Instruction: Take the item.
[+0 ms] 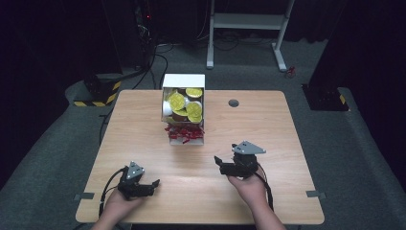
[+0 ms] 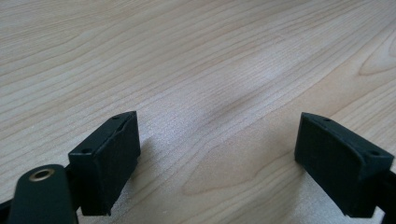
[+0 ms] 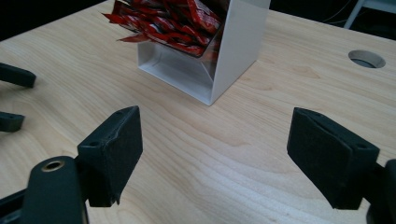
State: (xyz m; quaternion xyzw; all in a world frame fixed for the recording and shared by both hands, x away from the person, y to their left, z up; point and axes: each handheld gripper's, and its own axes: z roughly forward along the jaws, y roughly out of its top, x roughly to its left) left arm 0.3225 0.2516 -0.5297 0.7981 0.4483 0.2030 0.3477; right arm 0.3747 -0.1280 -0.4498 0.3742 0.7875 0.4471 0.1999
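Observation:
A white two-level box [image 1: 184, 80] stands at the back middle of the wooden table [image 1: 268, 124]. Its upper level holds several yellow-lidded cups [image 1: 177, 101], and its lower tray holds several red packets [image 1: 184, 132]. My left gripper [image 1: 152, 187] rests near the front left edge, open, with bare wood between its pads [image 2: 112, 158]. My right gripper [image 1: 220, 165] sits front right of the box, open and empty. In the right gripper view its pads [image 3: 116, 149] frame the box's white wall [image 3: 238, 42] and the red packets [image 3: 168, 18] a short way ahead.
A round cable hole [image 1: 233, 103] lies right of the box, also seen as the hole [image 3: 366, 59]. The left gripper's fingers [image 3: 14, 74] show at the far left of the right gripper view. Behind the table stand a white desk frame [image 1: 244, 21] and a yellow-striped base [image 1: 98, 91].

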